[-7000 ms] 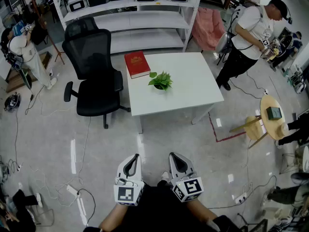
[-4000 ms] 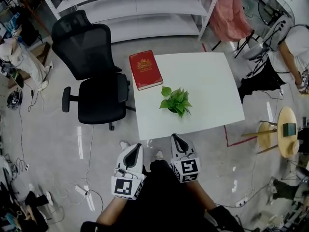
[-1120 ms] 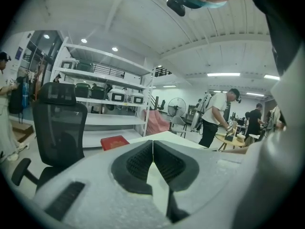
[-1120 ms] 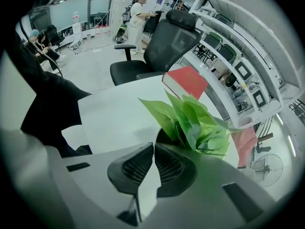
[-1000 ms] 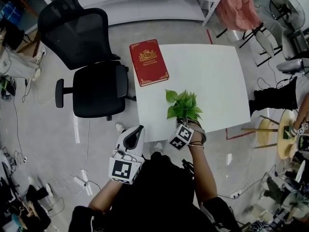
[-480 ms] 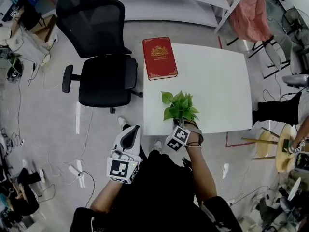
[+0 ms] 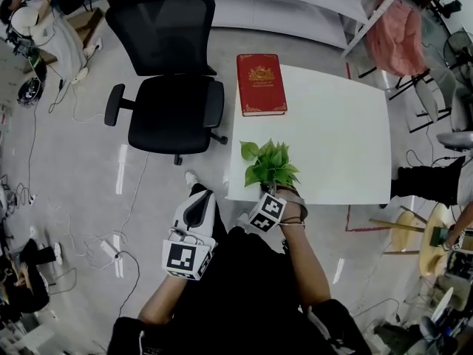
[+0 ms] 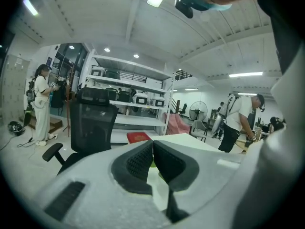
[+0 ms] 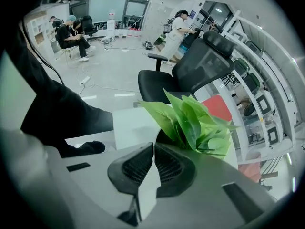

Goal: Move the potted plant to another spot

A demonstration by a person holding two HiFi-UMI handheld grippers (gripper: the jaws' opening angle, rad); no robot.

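My right tongs (image 9: 153, 144) are pinched nearly shut on the rim of the potted plant (image 7: 269, 165). The pot's dark mouth (image 9: 164, 136) opens just past their tips, and broad green leaves (image 9: 193, 120) spill up and forward out of it. The pot sits at the near edge of the white tabletop (image 7: 332, 146), close to its left corner, directly ahead of these tongs. I cannot make out soil in the pot.

Farther ahead, beyond the plant, a red book (image 7: 260, 84) lies flat on the tabletop's far left part.

My left tongs (image 7: 196, 201) are pressed together on nothing. They are held off the tabletop over the floor, just left of the right tongs and a little behind them. A black office chair (image 7: 171, 109) stands ahead of them, to the left of the tabletop.
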